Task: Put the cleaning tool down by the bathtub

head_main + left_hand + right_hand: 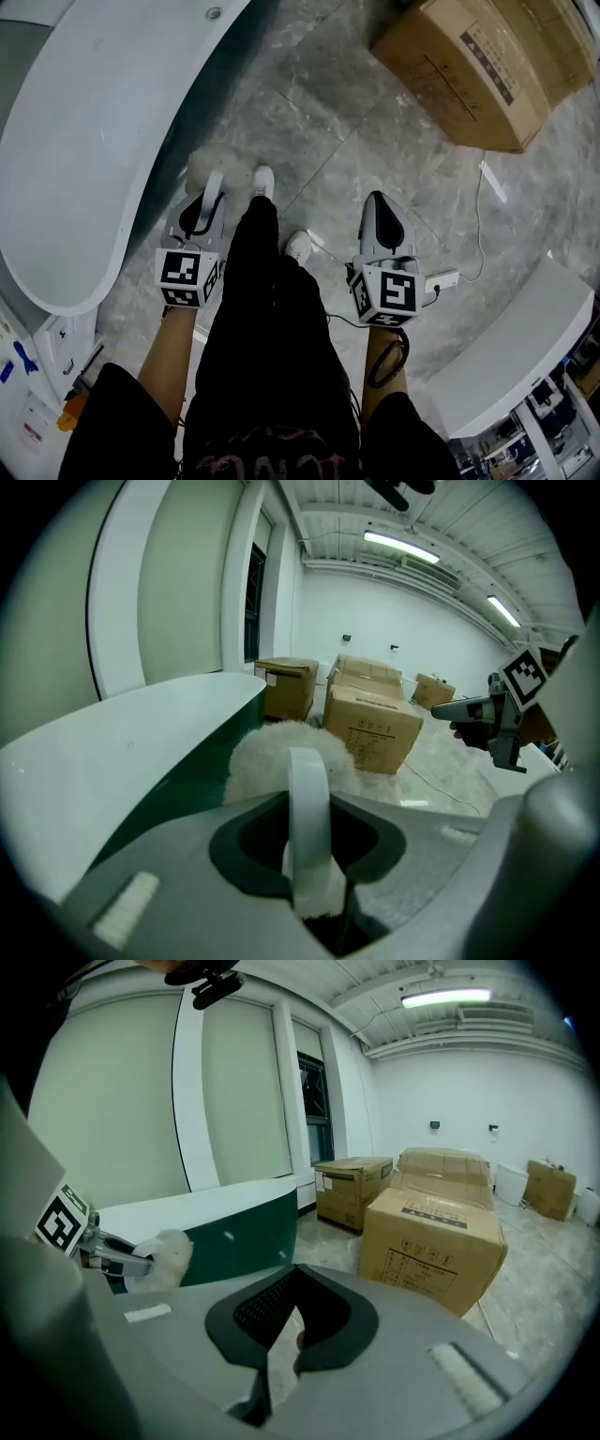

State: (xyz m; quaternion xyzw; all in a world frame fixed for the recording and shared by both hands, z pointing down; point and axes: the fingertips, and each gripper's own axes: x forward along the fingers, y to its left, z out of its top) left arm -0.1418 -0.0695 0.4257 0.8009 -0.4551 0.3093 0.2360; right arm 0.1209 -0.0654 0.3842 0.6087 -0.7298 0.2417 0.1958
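The cleaning tool is a fluffy white duster head (219, 169) on a flat white handle (214, 190). My left gripper (206, 204) is shut on that handle and holds the head just above the floor, beside the dark green side of the white bathtub (84, 141). In the left gripper view the handle (307, 827) stands upright between the jaws, the fluffy head (272, 754) is beyond them, and the bathtub (131, 761) is on the left. My right gripper (378, 202) hangs shut and empty to the right of the person's legs, and its jaws (291, 1333) hold nothing.
Large cardboard boxes (487, 66) lie on the grey marble floor at the far right. A white cable (480, 220) and a power strip (442, 278) trail near my right gripper. A white ledge (516, 356) stands at the right. The person's white shoes (263, 180) are between the grippers.
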